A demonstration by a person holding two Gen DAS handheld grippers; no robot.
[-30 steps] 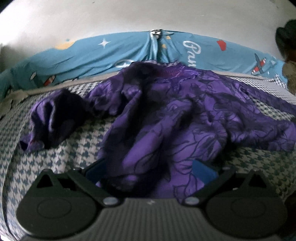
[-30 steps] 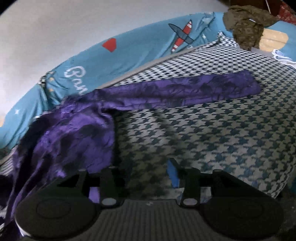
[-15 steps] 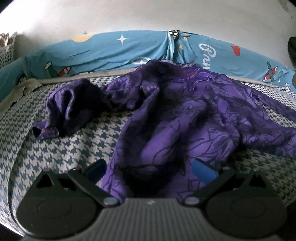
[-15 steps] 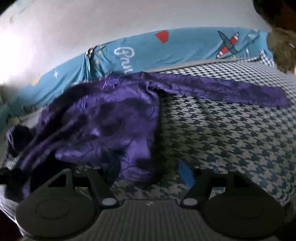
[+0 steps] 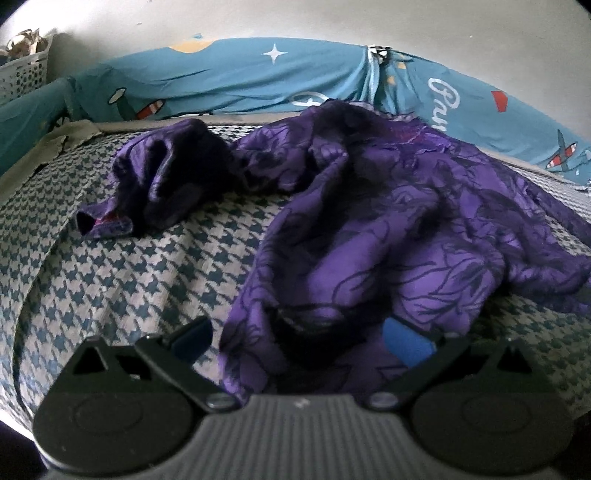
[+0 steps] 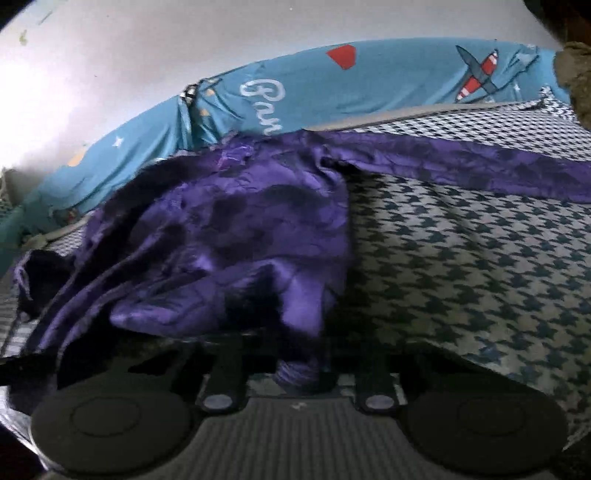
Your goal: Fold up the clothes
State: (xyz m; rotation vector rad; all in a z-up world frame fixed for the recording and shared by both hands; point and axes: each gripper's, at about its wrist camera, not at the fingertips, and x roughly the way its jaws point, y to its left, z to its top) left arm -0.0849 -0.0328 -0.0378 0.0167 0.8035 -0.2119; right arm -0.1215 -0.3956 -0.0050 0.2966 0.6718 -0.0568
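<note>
A: Nearest first, right wrist view: right gripper [image 6: 297, 369] with jaws closing, a bunched fold of the purple blouse [image 6: 236, 236] hem between them, pads seemingly pressing on the cloth.

B: And the left?

A: Left gripper [image 5: 299, 339] spread wide over the near hem in the left wrist view; blue pads [image 5: 406, 341] on either side of the fabric, not pinching. Nothing held there yet.

B: Where does the garment lie?

A: Crumpled on the houndstooth bedcover [image 5: 110, 288], body heaped in the middle, rumpled in deep folds. One sleeve [image 5: 155, 184] balled up to the far left, cuff turned toward the near side. Other sleeve [image 6: 480, 166] stretched out flat to the far right, near the bed's far edge.

B: Farther back?

A: Blue printed sheet [image 5: 258, 77] with stars and planes along the far edge, then a pale wall [image 5: 295, 18]. White basket [image 5: 22, 70] at the far left corner. Brownish cloth [image 6: 576, 77] at the far right, unclear what sort.

B: So, progress?

A: Barely begun, by the look of it. No fold made; still a heap, not spread flat. Likely the hem-grabbing stage: one corner taken, the other still to be pinched. Left to do, probably: pull the hem out flat, straighten the bunched left sleeve, fold both sleeves in, then fold the body.
</note>
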